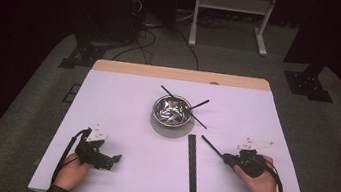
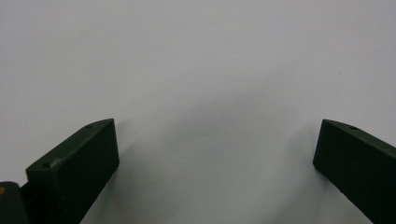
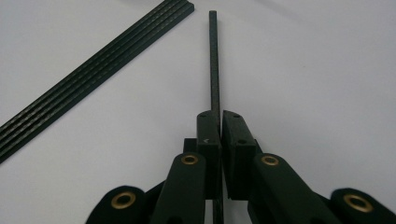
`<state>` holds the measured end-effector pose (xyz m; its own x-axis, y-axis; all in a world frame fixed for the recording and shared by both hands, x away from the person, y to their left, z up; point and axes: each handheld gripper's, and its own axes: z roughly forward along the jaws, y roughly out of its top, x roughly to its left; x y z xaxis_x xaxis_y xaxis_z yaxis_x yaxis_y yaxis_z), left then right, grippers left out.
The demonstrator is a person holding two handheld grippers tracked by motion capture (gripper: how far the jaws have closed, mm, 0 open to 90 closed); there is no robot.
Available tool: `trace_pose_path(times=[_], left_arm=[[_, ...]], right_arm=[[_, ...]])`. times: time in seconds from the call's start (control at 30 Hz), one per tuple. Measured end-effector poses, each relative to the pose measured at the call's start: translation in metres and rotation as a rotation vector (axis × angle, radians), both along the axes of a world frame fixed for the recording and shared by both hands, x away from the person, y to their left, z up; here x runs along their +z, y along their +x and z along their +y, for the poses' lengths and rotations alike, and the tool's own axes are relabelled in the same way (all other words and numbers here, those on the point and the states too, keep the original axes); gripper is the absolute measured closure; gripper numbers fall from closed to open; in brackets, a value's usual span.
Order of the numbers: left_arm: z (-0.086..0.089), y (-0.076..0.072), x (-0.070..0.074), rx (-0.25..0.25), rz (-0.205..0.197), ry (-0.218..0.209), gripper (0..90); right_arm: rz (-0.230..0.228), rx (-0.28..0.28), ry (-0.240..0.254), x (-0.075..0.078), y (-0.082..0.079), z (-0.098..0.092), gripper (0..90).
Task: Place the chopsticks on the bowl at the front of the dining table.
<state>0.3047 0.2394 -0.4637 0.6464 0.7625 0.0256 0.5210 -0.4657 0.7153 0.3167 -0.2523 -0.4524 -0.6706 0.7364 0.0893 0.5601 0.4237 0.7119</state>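
A thin black chopstick (image 3: 214,60) runs straight ahead from my right gripper (image 3: 220,114), whose jaws are shut on its near end. From above, that chopstick (image 1: 212,146) slants up and to the left from the right gripper (image 1: 225,157) at the table's right front. Several more black chopsticks (image 1: 192,169) lie side by side as a neat strip in the middle front; they appear as a diagonal band of chopsticks (image 3: 93,77) left of the held one. My left gripper (image 1: 117,158) rests at the left front, its jaws wide apart over bare white tabletop (image 2: 205,70) with nothing between them.
A shiny metal bowl (image 1: 157,110) stands mid-table with a few black chopsticks (image 1: 200,104) poking out over its rim. The white table (image 1: 121,109) ends in a wooden far edge (image 1: 181,74). Beyond it are a dark floor, cables and a white stand (image 1: 232,3).
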Motion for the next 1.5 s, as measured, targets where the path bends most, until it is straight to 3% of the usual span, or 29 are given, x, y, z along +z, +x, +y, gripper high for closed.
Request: trace_pose_path(times=[0.57, 1.5], left_arm=[[0.000, 0.000, 0.000, 0.000, 0.000, 0.000, 0.0], [0.000, 0.000, 0.000, 0.000, 0.001, 0.000, 0.0]], right_arm=[[-0.031, 0.028, 0.044, 0.014, -0.004, 0.007, 86.0], [-0.082, 0.072, 0.079, 0.039, 0.010, 0.036, 86.0]])
